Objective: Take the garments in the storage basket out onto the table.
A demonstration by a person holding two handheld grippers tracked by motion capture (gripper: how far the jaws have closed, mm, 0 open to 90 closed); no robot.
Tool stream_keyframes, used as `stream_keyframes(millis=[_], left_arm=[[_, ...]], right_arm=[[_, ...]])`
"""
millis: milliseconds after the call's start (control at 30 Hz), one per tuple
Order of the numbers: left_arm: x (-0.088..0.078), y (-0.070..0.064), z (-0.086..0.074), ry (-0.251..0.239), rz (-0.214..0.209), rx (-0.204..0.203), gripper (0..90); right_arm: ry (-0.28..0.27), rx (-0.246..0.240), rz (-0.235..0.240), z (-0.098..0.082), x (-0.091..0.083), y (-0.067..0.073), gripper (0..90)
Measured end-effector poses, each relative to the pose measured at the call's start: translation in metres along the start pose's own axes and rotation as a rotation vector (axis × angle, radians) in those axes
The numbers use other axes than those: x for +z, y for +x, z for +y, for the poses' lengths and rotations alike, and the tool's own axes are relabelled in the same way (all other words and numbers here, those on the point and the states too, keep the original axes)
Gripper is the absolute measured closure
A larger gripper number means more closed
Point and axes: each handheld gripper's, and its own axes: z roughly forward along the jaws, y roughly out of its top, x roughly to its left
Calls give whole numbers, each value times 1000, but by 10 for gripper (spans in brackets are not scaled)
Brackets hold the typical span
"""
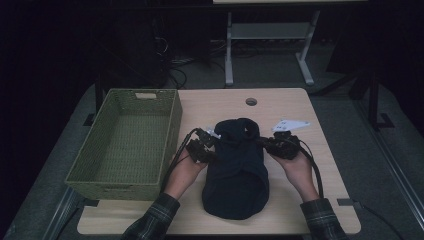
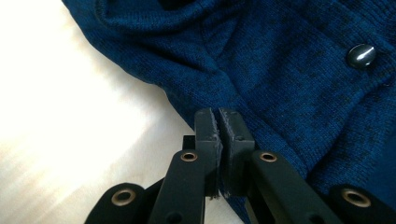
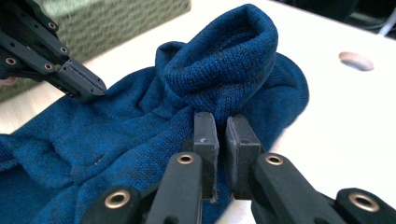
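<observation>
The left gripper (image 2: 218,116) and right gripper (image 3: 227,122) each pinch the blue sweater (image 1: 236,165) at opposite shoulder edges; it lies lengthwise just right of the green basket (image 1: 170,131) on the tabletop (image 1: 320,165).

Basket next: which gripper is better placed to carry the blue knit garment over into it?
Probably left. The left gripper sits on the garment's basket-side edge, jaws closed at the fabric, right beside the green basket. The right gripper pinches the far edge, with the whole garment between it and the basket.
</observation>
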Motion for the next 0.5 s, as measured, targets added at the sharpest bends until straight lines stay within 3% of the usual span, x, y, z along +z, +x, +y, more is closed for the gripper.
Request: stream_keyframes(millis=[200, 400, 500], left_arm=[[13, 2, -9, 46, 14, -3, 864], [19, 1, -13, 46, 31, -13, 831], [13, 1, -13, 14, 41, -23, 739]], right_arm=[[85, -21, 11, -14, 29, 3, 834], [142, -13, 26, -23, 44, 2, 822], [158, -15, 23, -24, 47, 3, 691]])
